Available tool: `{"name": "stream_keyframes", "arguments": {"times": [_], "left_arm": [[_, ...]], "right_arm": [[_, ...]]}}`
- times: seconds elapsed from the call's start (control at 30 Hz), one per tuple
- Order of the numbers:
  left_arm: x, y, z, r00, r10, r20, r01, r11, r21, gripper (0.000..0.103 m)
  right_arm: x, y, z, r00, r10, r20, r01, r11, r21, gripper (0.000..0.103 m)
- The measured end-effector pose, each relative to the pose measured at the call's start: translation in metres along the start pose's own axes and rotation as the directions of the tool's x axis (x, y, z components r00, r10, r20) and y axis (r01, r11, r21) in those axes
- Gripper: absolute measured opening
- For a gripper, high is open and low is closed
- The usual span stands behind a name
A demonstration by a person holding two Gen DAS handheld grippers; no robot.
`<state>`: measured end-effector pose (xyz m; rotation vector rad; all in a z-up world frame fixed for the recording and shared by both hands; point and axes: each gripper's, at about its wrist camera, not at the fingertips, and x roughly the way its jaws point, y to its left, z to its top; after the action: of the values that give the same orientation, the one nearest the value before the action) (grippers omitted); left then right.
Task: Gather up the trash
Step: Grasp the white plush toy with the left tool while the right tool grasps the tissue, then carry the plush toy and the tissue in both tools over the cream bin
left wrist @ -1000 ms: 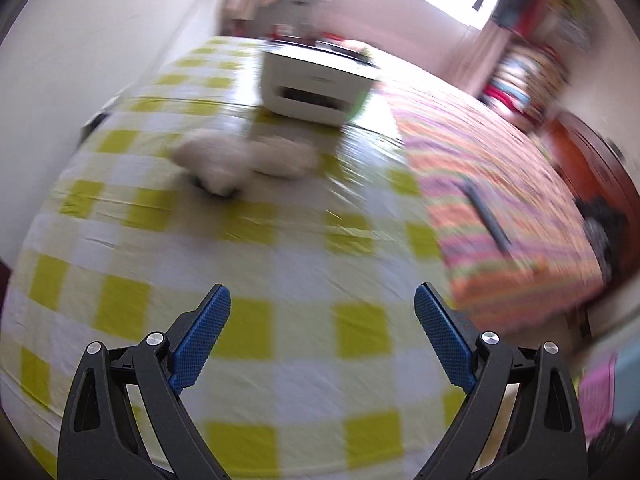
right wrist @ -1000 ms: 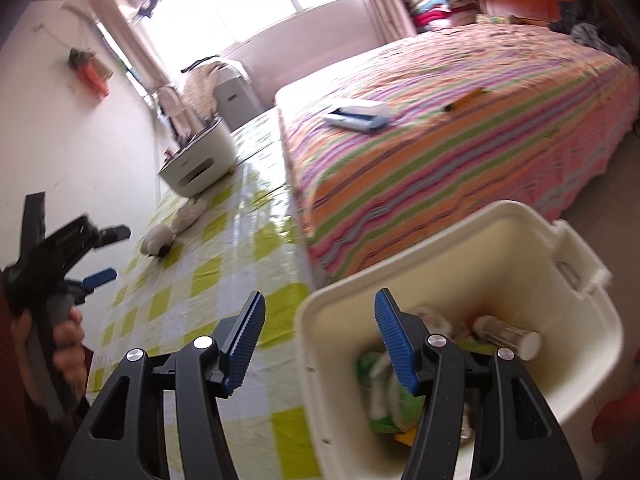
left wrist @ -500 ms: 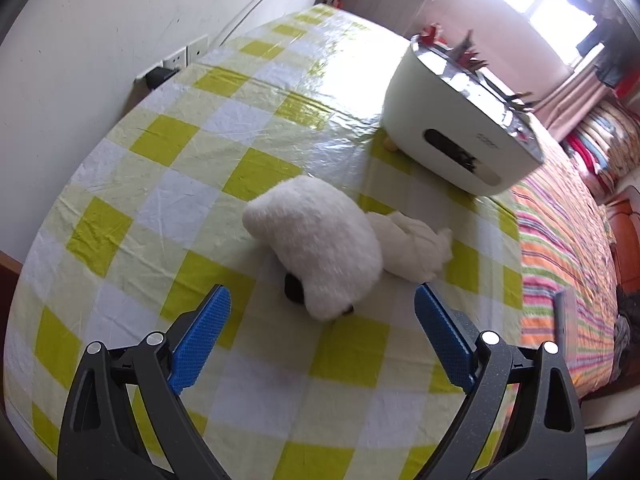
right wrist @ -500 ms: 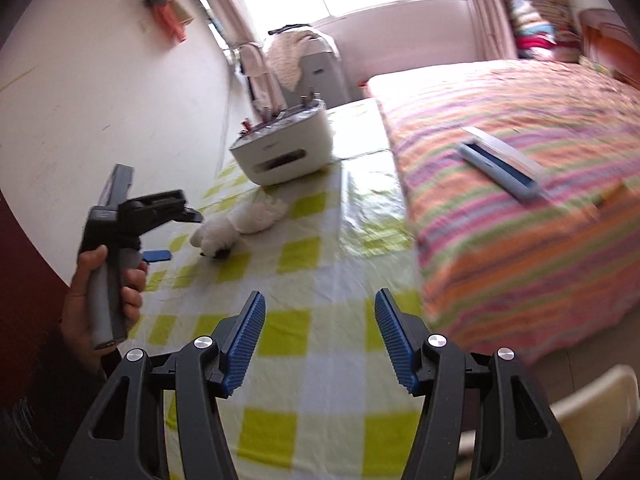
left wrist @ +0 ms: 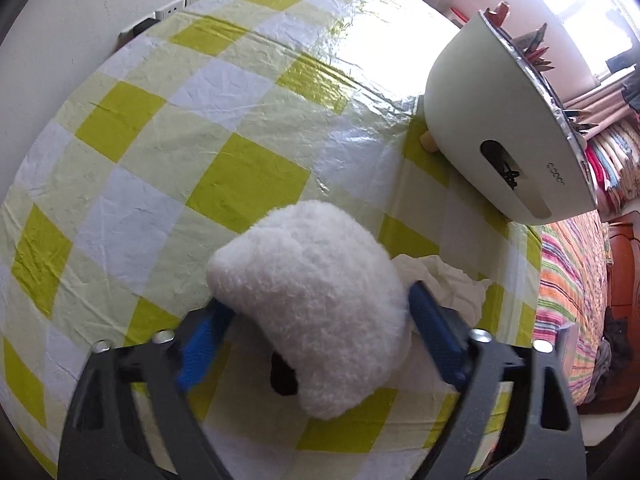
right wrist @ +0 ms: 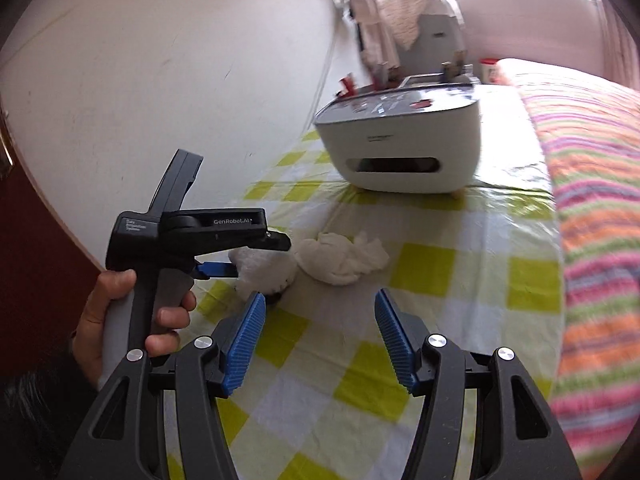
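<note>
The fluffy white wad (left wrist: pixel 320 304) lies on the yellow-and-white checked tabletop (left wrist: pixel 192 128), low in the left wrist view, with a dark patch on its underside toward 6 o'clock. The left tool (left wrist: pixel 316 332) straddles it: one blue pad sits at its 9 o'clock flank, the other at its 3 o'clock flank. The jaws have just been closing with the wad between them; both pads appear to meet the fluff, though whether they press firmly cannot be told.

A crumpled white tissue (left wrist: pixel 444 280) lies just beside the wad at its 3 o'clock, touching or nearly touching it. In the right wrist view the same tissue (right wrist: pixel 344 256) sits right of the wad (right wrist: pixel 264 268).

A pale rounded container (left wrist: pixel 500 128) stands on short feet toward 2 o'clock from the wad, well apart from it, with clips and small items along its top rim.

A hand (right wrist: pixel 120 320) grips the handle of the left tool (right wrist: pixel 224 270) at the 9 o'clock side of the right wrist view.

The right tool (right wrist: pixel 320 340) hovers above the tabletop, jaws spread, nothing between them.

A striped bed (right wrist: pixel 592 220) borders the tabletop at 3 o'clock. A white wall (right wrist: pixel 160 60) runs along 10 o'clock.
</note>
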<state>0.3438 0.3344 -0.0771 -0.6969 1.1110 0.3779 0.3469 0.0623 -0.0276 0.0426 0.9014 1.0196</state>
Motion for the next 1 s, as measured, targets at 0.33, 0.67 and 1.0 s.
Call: {"name": "stream_keyframes", "arguments": {"times": [0.33, 0.67, 1.0], "left_arm": [[-0.018, 0.015, -0.013, 1.000, -0.016, -0.017, 0.018, 0.991, 0.134, 0.052], [-0.075, 0.048, -0.080, 0.999, -0.019, 0.044, 0.009, 0.978, 0.210, 0.052], [-0.134, 0.017, -0.192, 0.987, -0.082, 0.141, 0.019, 0.916, 0.402, 0.052]], "right_arm": [[0.082, 0.016, 0.033, 0.990, -0.018, -0.142, -0.011, 0.980, -0.201, 0.056], [0.101, 0.033, 0.008, 0.944, -0.265, -0.199, 0.205, 0.939, -0.275, 0.024], [-0.024, 0.060, -0.109, 0.963, -0.241, -0.122, 0.239, 0.971, -0.028, 0.021]]}}
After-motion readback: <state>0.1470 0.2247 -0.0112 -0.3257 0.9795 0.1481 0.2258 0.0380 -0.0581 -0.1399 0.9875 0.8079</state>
